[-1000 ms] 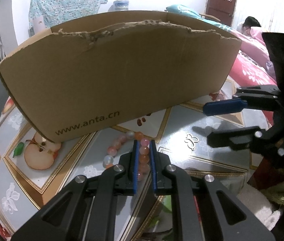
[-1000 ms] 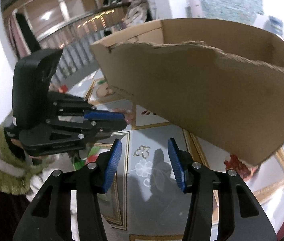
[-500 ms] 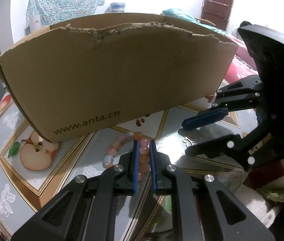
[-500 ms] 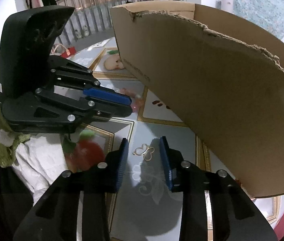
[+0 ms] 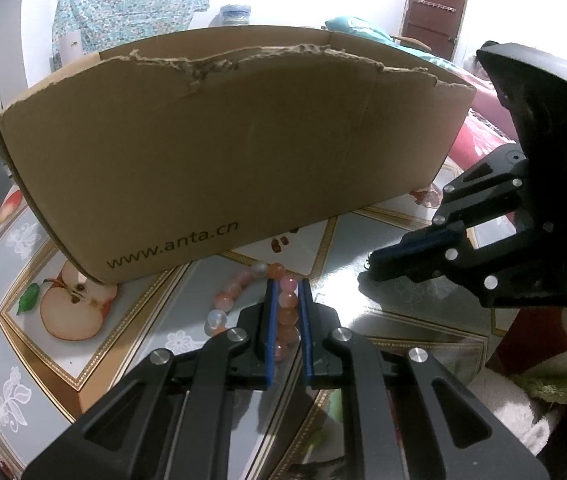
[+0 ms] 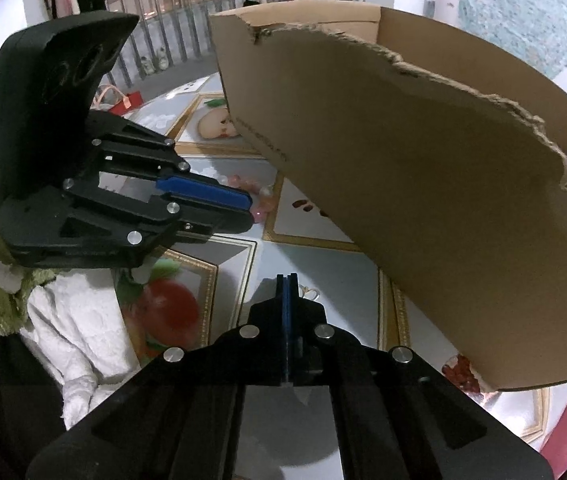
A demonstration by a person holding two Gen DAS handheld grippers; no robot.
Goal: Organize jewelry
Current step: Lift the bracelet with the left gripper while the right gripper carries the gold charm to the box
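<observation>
- Left gripper (image 5: 286, 322) of mine sits clamped on the pink-and-orange bead bracelet (image 5: 260, 298), its blue pads pinching one side of the loop while the rest curls on the table just in front of the cardboard box (image 5: 223, 160); this grip is the same as a second ago.
- Right gripper (image 6: 288, 292) is where the change is: its jaws have just been closing, from wide apart to pressed together.
- Between those pads I see only a sliver of the small gold butterfly clasp (image 6: 308, 293), which lay free on the glossy fruit-print table (image 6: 335, 272) a second ago; a bit of gold loop pokes out beside the tips, so I judge it is pinched, though I cannot see the contact itself.
- For the task, that means I judge both pieces of jewelry are now in hand and ready to lift toward the box.
- Box stands open-topped with a torn front edge, right behind both pieces; its inside is hidden from both views, so I cannot tell what it holds.
</observation>
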